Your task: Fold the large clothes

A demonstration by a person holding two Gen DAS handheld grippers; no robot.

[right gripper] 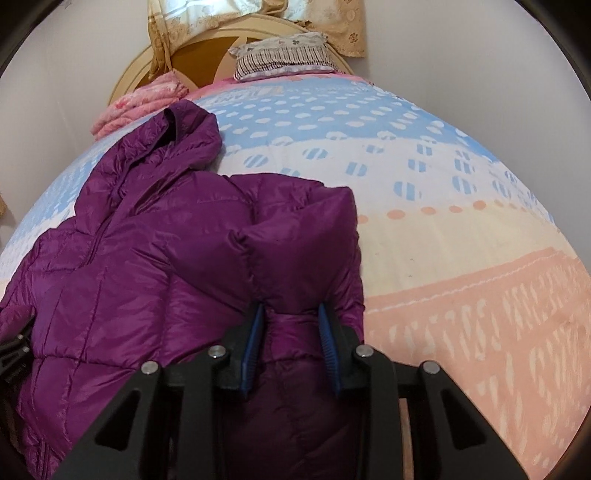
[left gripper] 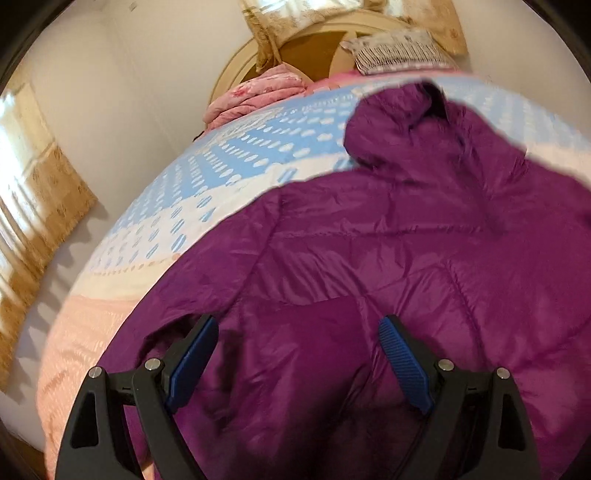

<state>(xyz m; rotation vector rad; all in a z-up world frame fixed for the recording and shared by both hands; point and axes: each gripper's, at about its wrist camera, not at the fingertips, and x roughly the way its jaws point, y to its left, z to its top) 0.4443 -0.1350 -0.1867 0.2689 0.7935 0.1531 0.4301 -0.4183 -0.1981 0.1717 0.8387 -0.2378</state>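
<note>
- A big purple puffy jacket (right gripper: 122, 266) lies on a bed (right gripper: 461, 236). The bed has a sheet with blue, cream and peach stripes and white spots.
- The jacket's hood (right gripper: 184, 129) points toward the top of the bed, where the round headboard (right gripper: 199, 48) is.
- The right tongs (right gripper: 290, 314) are pinching a thick fold of the jacket between their blue pads (right gripper: 327, 339). The cloth bulges out in front of the pads.
- That pinched part, which looks like a sleeve (right gripper: 295, 240), is folded over onto the jacket's body.
- The left tongs (left gripper: 297, 325) are spread wide apart. Nothing is between their blue pads (left gripper: 404, 362).
- The left tongs hang just above the jacket (left gripper: 388, 258). From the left view I cannot tell if they touch it.
- In the left view the hood (left gripper: 402, 125) lies flat on the blue part of the sheet, and the bed (left gripper: 155, 229) shows to the left of the jacket.
- A pink folded blanket (right gripper: 140, 99) sits at the top left corner of the bed, near the hood.
- A pillow (right gripper: 284, 55) with stripes and little flowers leans at the headboard.
- Tan curtains (right gripper: 332, 22) hang on the wall behind the bed.
</note>
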